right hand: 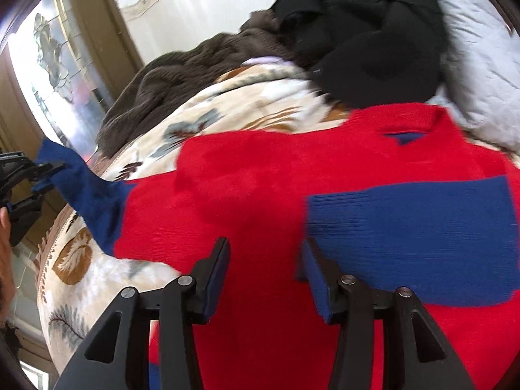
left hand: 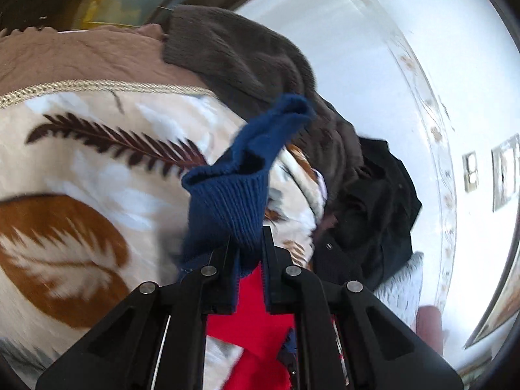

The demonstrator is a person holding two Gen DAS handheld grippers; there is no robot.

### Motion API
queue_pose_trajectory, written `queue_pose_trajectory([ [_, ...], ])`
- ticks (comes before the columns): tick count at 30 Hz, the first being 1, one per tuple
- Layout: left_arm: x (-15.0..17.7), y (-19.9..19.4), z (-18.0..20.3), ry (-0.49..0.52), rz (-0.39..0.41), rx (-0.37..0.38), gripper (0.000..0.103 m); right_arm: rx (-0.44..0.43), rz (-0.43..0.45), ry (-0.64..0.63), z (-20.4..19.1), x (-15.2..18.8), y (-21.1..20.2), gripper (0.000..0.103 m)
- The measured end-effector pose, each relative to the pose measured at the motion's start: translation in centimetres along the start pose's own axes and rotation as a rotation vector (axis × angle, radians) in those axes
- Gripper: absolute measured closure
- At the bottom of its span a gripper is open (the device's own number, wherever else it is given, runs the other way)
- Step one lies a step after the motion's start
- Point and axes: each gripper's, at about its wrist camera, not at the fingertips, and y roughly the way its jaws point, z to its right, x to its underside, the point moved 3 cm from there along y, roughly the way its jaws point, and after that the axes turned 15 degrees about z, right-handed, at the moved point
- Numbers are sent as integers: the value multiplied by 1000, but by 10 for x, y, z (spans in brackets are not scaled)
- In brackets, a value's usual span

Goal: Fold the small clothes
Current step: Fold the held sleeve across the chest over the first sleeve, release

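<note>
I work over a bed spread with a cream leaf-patterned blanket [left hand: 97,169]. A white wall [left hand: 373,74] with a faint decorative border [left hand: 435,130] stands behind it. Bright daylight pours through a patterned glass pane [right hand: 55,74] set in a tan frame [right hand: 97,26].

L gripper [left hand: 248,247] pinched tight — R gripper [right hand: 265,256] fingers spread.

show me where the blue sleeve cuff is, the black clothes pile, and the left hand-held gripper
blue sleeve cuff [left hand: 227,195], left wrist view, on its ribbed knit just above the fingers.
black clothes pile [right hand: 357,26], right wrist view, on the middle of the heap.
left hand-held gripper [left hand: 249,243], left wrist view, between its fingertips, clamped on the cuff.
</note>
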Motion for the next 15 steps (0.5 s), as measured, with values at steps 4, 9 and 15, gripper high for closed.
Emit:
queue_pose_trajectory([
  [4, 22, 5, 27, 33, -44, 25, 95, 68, 10, 13, 39, 0, -16, 55],
  [9, 55, 11, 55, 72, -102, 43, 95, 150, 11, 72, 91, 4, -33, 55],
  [15, 104, 21, 84, 130, -175, 67, 95, 183, -5, 90, 131, 19, -41, 55],
])
